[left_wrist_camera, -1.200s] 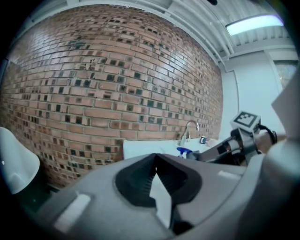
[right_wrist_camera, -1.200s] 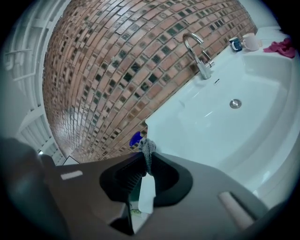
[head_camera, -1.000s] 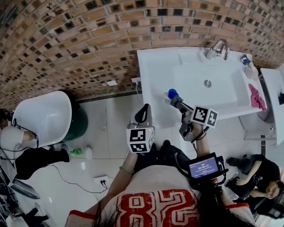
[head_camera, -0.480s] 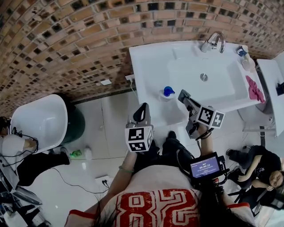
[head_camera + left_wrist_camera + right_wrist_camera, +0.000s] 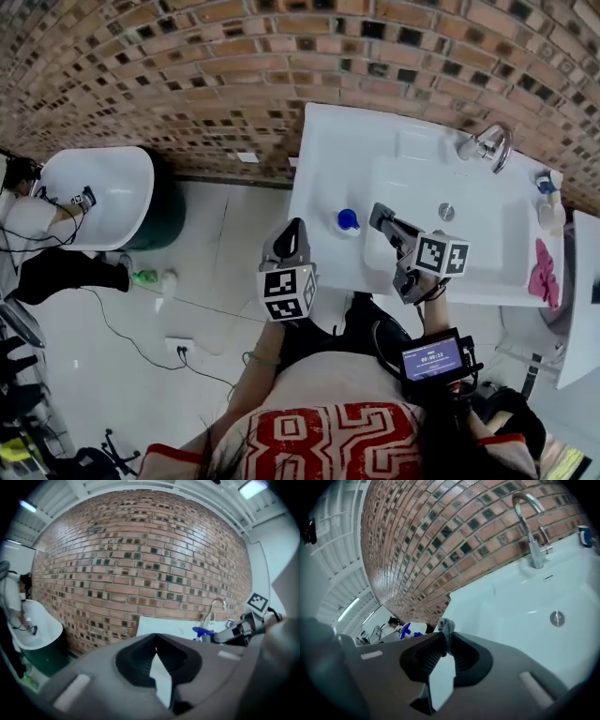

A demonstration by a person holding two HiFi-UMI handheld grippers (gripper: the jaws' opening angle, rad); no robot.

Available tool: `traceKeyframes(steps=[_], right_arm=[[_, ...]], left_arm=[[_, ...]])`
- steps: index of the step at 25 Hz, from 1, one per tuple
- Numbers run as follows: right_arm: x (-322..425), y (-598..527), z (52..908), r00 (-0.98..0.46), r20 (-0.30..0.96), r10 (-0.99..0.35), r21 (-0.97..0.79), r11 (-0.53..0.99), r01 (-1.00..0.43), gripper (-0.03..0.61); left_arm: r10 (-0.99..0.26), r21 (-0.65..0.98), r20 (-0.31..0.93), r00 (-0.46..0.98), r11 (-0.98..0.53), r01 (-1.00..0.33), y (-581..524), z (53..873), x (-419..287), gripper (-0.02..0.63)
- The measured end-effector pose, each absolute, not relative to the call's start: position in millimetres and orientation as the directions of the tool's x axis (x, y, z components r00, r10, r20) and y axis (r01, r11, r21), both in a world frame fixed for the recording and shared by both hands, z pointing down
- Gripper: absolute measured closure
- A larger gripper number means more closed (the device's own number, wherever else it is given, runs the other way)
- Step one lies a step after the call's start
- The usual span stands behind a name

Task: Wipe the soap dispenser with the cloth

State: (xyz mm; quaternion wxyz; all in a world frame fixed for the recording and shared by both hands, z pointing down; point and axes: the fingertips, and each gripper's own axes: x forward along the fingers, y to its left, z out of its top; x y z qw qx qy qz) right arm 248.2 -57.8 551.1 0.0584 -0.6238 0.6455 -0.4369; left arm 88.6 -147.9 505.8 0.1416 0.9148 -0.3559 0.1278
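The sink [image 5: 330,159] is white. The soap dispenser [image 5: 347,221] on it has a blue top. The wall [image 5: 187,75] behind the sink is brown brick with dark squares. The cloth [image 5: 446,629] is grey.

Shirt [image 5: 328,441] — large red "82"; wrist screen [image 5: 431,357] digits too small.

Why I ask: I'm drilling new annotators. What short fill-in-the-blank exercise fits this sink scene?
1. The right gripper is shut on a grey ___.
2. The soap dispenser on the sink has a ___ top.
3. The left gripper is shut and holds ___.
4. The wall behind the sink is made of ___.
Missing words: cloth; blue; nothing; brick.
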Motion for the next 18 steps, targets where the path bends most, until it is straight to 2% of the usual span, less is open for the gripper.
traceKeyframes(steps=[5, 9, 12, 18], right_arm=[[238, -65, 559, -0.467, 0.472, -0.748, -0.660, 0.051, -0.749, 0.528], [226, -66, 561, -0.579, 0.451, -0.679, -0.682, 0.157, -0.715, 0.528], [215, -68, 569, -0.618, 0.458, -0.639, -0.679, 0.198, -0.707, 0.528], [209, -66, 598, -0.634, 0.496, -0.593, -0.696, 0.165, -0.699, 0.528]], left_arm=[[-0.742, 0.155, 0.343, 0.577, -0.561, -0.813, -122, 502, 93, 0.612], [-0.773, 0.136, 0.358, 0.523, -0.511, -0.848, -97, 503, 99, 0.612], [-0.800, 0.120, 0.362, 0.478, -0.469, -0.875, -90, 503, 93, 0.612], [-0.820, 0.110, 0.361, 0.444, -0.435, -0.894, -89, 500, 86, 0.612]])
